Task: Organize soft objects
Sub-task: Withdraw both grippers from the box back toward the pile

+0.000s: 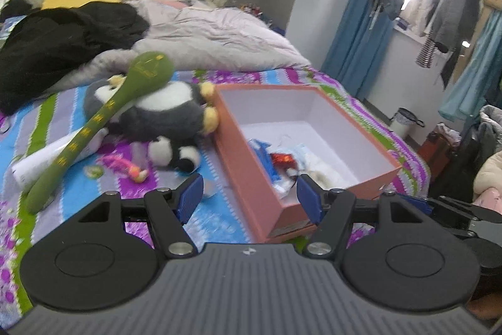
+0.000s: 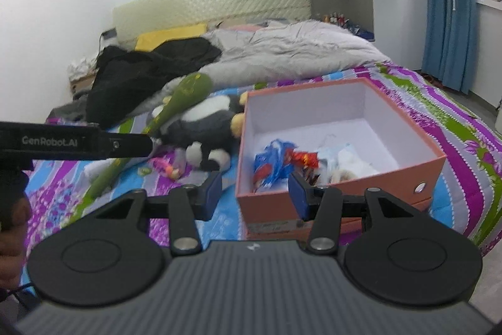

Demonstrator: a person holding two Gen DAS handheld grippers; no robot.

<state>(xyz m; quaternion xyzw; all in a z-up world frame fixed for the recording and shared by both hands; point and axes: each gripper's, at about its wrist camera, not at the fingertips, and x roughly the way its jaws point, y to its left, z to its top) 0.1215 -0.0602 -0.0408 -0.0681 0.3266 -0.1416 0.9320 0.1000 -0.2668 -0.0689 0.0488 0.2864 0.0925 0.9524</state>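
While both our tools hang open and empty, left tool [image 1: 249, 198] sits nearer the long green plush club [image 1: 103, 118], lying diagonally beside the orange cardboard box [image 1: 251, 175]; right tool [image 2: 255, 197] faces that box.

Left gripper [image 1: 249, 197]: dark grey ribbed housing with a small white emblem at its far edge; two round black discs, one at each side; black linkage arms with triangular cut-outs; silver round pivot screws; blue ribbed pads [image 1: 189, 195] on the fingers

Right gripper [image 2: 255, 193]: same build, with grey ribbed body, black discs, silver pivots, blue pads [image 2: 213, 193]

In the right wrist view, the side of the left gripper appears as a black bar lettered "GenRobot.AI" in white, with one small screw
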